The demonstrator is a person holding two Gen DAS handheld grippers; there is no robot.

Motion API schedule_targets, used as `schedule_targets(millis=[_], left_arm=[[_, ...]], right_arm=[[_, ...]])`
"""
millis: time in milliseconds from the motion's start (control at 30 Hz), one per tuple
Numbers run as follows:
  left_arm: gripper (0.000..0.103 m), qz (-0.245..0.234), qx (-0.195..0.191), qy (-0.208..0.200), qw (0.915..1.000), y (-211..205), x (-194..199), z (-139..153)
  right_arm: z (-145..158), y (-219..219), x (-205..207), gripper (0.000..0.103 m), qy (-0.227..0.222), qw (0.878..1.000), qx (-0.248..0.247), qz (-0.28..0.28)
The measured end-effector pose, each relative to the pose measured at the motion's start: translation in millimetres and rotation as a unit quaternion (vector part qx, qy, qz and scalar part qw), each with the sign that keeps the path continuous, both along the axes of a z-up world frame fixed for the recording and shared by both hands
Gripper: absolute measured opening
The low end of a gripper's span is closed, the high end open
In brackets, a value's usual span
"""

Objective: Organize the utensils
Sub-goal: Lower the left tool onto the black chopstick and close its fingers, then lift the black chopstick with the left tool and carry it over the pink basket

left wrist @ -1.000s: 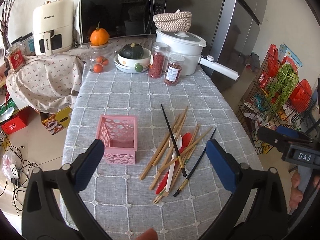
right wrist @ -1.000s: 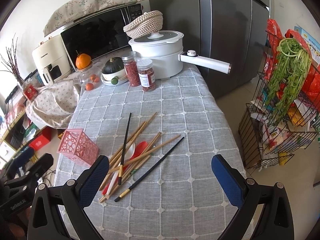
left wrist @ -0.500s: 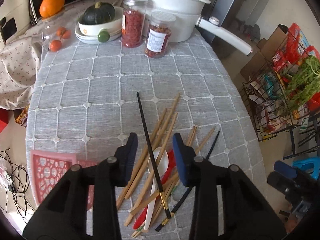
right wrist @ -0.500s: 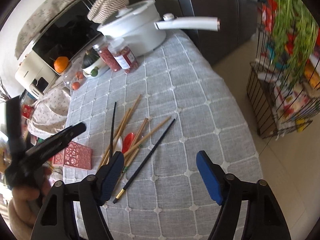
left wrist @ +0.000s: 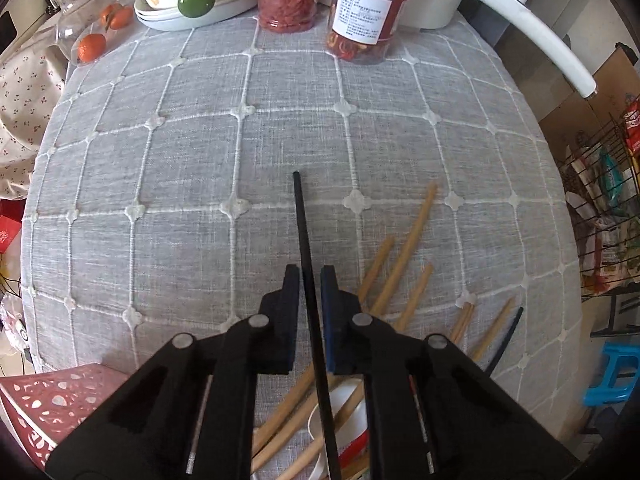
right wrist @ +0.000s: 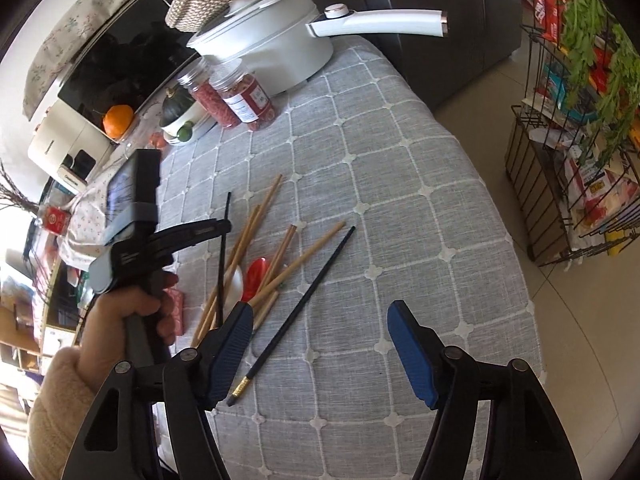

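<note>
My left gripper (left wrist: 309, 280) is shut on a black chopstick (left wrist: 301, 220), which sticks out forward between the pads; it also shows in the right wrist view (right wrist: 224, 236), held by the left gripper (right wrist: 222, 226). Under it lie several wooden chopsticks (left wrist: 404, 252), a white spoon (left wrist: 344, 404) and a red spoon (right wrist: 256, 274). A second black chopstick (right wrist: 308, 296) lies on the cloth ahead of my right gripper (right wrist: 320, 340), which is open and empty above the table. The pink basket (left wrist: 44, 404) sits at the lower left.
At the table's far end stand two jars (left wrist: 364, 12), a white pot with a long handle (right wrist: 280, 40), a bowl with a squash (right wrist: 180, 112) and a microwave (right wrist: 120, 64). A wire rack (right wrist: 580, 120) stands on the floor to the right.
My left gripper has come down onto the pile and closed on the black chopstick. My right gripper has moved in a little and stays open.
</note>
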State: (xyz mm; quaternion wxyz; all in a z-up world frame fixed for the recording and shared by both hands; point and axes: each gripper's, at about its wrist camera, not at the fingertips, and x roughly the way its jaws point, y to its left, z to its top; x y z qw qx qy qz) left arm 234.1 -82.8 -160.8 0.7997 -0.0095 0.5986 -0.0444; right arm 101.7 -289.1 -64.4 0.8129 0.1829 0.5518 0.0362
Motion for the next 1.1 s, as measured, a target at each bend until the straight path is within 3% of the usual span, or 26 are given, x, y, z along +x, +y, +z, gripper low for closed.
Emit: schedule_targets(millis=[200,467,767,967,1100], left_arm=[[0.006,-0.008,-0.002,-0.004,1.0000,0.6,-6.9,2.8],[0.006,-0.038,-0.036,-0.073,0.9960,17.8,-54.6,69.5],[0.006,-0.068,-0.065,-0.189,0.9774,42.2,-120.2,137.3],[0.006,-0.058,-0.076,-0.231,0.9683,71.5,-146.6,147.6],[0.006,-0.056,-0.094,-0.232,0.9664,84.4,-155.6,148.9]], right_arm=[[-4.8,5.1,5.0,0.071,0.008,1.000,0.000,0.006],[-12.9,0.1,5.2,0.071,0.019,1.000,-0.005,0.000],[-28.2,3.7,13.7,0.071,0.038,0.999,-0.008,-0.006],[-52.8,9.1,26.5,0.064,0.067,0.997,-0.015,-0.015],[-69.4,14.4,35.1,0.056,0.084,0.996,-0.016,-0.023]])
